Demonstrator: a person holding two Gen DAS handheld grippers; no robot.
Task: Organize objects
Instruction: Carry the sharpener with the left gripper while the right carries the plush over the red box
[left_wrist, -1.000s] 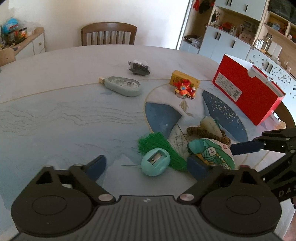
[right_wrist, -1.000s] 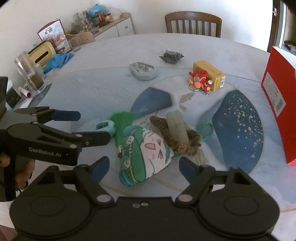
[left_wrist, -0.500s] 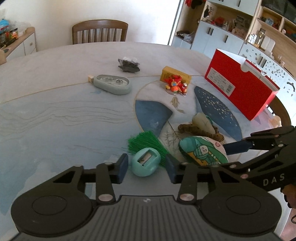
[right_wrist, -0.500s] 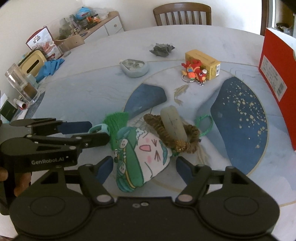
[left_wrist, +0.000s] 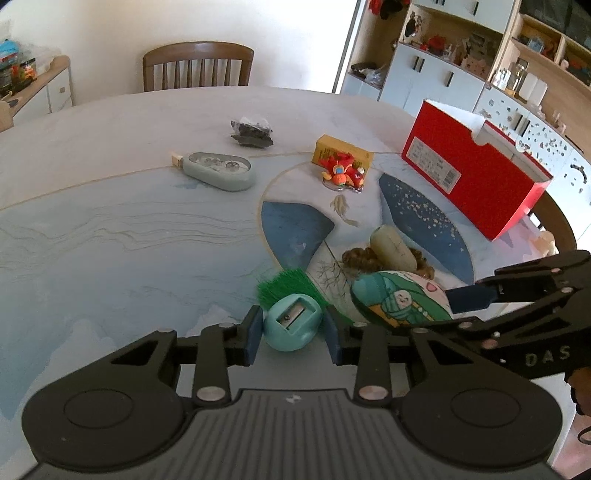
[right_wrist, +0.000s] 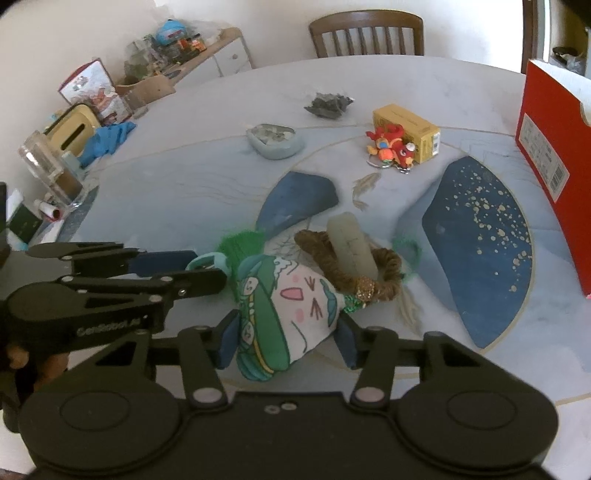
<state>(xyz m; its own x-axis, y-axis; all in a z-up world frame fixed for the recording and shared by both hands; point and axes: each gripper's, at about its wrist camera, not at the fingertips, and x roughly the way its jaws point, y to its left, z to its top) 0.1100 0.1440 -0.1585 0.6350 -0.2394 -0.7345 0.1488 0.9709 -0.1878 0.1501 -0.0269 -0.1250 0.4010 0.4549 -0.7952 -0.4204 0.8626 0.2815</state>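
My left gripper (left_wrist: 291, 338) is shut on a teal egg-shaped pencil sharpener (left_wrist: 292, 326) that rests on the table in front of a green tassel (left_wrist: 286, 286). My right gripper (right_wrist: 286, 341) is shut on a white and green plush pouch (right_wrist: 284, 314) with a cat face. The pouch (left_wrist: 399, 299) also shows in the left wrist view. Behind it a pale jade pendant (right_wrist: 351, 245) lies on a brown braided cord ring (right_wrist: 384, 273).
A red shoebox (left_wrist: 476, 177) stands at the right. A yellow box (left_wrist: 341, 155) with a red toy keychain (left_wrist: 341, 173), a grey-green tape dispenser (left_wrist: 218, 171) and a dark packet (left_wrist: 251, 133) lie farther back. A chair (left_wrist: 197, 66) stands beyond the table.
Both grippers went from wide open to shut: the left closed on the sharpener, the right on the plush pouch. Both moved a little forward and down.
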